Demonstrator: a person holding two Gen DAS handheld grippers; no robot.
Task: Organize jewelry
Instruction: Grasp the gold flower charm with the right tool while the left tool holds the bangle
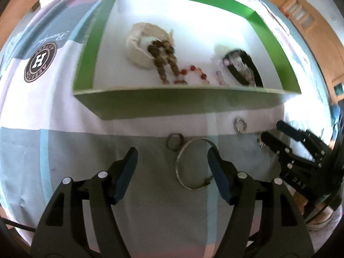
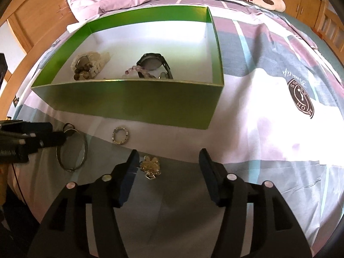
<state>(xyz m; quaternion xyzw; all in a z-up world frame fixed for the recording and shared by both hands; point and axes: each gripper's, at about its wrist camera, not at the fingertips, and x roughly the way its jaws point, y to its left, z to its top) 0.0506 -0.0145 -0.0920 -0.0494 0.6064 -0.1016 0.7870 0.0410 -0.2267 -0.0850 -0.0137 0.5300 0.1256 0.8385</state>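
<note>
Lying on a patchwork bedspread [image 2: 268,90], the green box [image 2: 129,101] holds a black watch [image 2: 153,64], a cream bracelet [image 2: 96,62], brown beads [image 1: 163,56] and red beads [image 1: 193,73]. In front of the box rest a silver bangle [image 1: 189,165], a studded ring [image 2: 120,135], a gold brooch [image 2: 150,165] and a small dark ring [image 1: 174,140]. The left gripper [image 1: 172,172] has jaws apart, empty, beside the bangle. The right gripper [image 2: 167,172] has jaws apart, the brooch loose beside its left finger.
</note>
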